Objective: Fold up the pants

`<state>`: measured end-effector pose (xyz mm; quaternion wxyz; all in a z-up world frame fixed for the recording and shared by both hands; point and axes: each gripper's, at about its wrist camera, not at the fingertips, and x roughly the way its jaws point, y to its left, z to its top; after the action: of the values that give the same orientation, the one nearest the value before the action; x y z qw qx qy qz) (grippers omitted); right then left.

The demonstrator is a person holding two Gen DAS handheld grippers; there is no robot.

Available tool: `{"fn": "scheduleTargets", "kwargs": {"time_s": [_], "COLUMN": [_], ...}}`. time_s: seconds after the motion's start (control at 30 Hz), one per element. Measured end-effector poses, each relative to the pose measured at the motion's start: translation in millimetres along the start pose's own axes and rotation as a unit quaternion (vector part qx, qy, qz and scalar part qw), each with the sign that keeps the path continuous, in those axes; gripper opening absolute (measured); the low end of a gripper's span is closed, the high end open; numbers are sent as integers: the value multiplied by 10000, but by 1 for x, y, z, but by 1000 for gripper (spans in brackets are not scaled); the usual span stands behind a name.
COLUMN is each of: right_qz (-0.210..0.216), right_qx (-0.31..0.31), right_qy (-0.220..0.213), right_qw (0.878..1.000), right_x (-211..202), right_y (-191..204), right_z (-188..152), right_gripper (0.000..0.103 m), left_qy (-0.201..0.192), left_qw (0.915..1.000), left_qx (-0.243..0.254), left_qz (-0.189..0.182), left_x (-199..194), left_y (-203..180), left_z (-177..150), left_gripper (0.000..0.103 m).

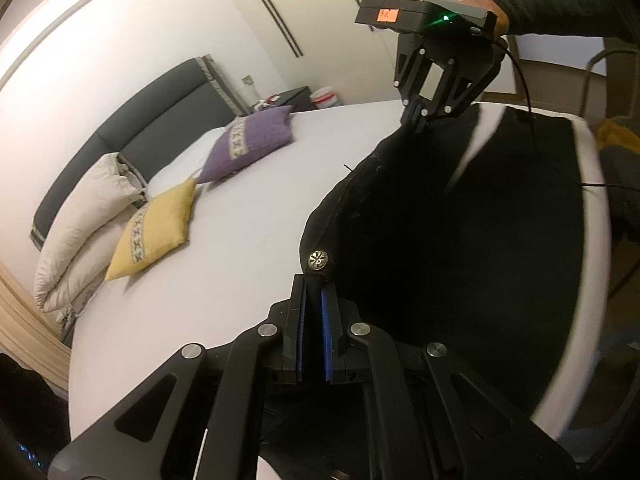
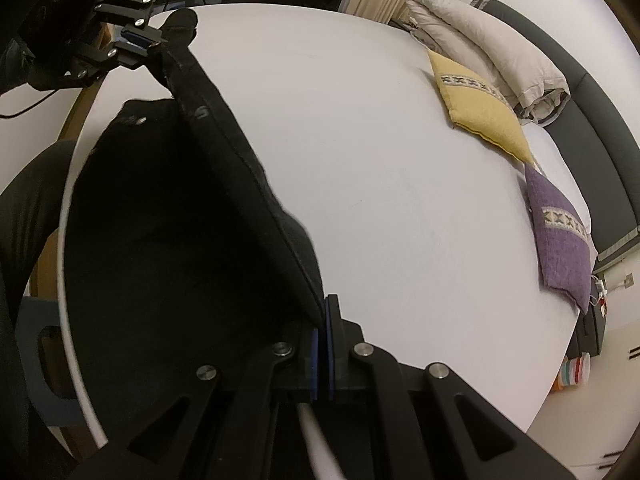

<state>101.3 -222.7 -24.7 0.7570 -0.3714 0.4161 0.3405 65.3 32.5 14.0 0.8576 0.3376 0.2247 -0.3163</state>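
The black pants (image 1: 440,240) hang by their waistband above the white bed (image 1: 224,248). My left gripper (image 1: 314,284) is shut on one end of the waistband, just below its metal button (image 1: 317,260). My right gripper (image 1: 418,118) is shut on the other end, held up at the far right. In the right wrist view the right gripper (image 2: 323,312) pinches the waistband of the pants (image 2: 180,240), and the left gripper (image 2: 150,42) grips the far end at upper left. The legs drape down over the bed's near edge.
A yellow cushion (image 1: 154,232), a purple cushion (image 1: 248,142) and a folded beige duvet (image 1: 84,216) lie by the dark headboard (image 1: 160,120). A nightstand (image 1: 292,98) stands beyond the bed. White wardrobe doors (image 1: 304,20) line the wall.
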Motion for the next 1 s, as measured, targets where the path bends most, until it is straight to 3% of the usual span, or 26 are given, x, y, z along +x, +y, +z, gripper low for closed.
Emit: {"fn": "scheduleTargets", "kwargs": {"time_s": [0.2,0.47,0.6,0.8,1.0], "right_qz": [-113,-659,-796,-917,-929], "right_qx": [31,419,546,527,309], "right_qy": [86,158,280,377,390], "right_qw": [9999,9968,9949,9937,9944], "right_x": [-10,12,27,29,23], "right_y": [47,117,142,162,186], "right_z": [-26,-46,-50,-45,-30], "right_gripper": [3,3,3,3,3], "left_qy": [161,760,860,924,956], "left_qw": [9993,9961,9949,9950,9953], "left_qx": [73,-21,-94,-20,16], "left_qz": [-342,-442,-523,-376,115], "left_x": [-32,-17,-22,-41,-65], "left_y": [-58,-109,-128,-143,-136], "left_z": [-19,-69,-88,-108,-117], "left_gripper": [5,5,5,5,5]}}
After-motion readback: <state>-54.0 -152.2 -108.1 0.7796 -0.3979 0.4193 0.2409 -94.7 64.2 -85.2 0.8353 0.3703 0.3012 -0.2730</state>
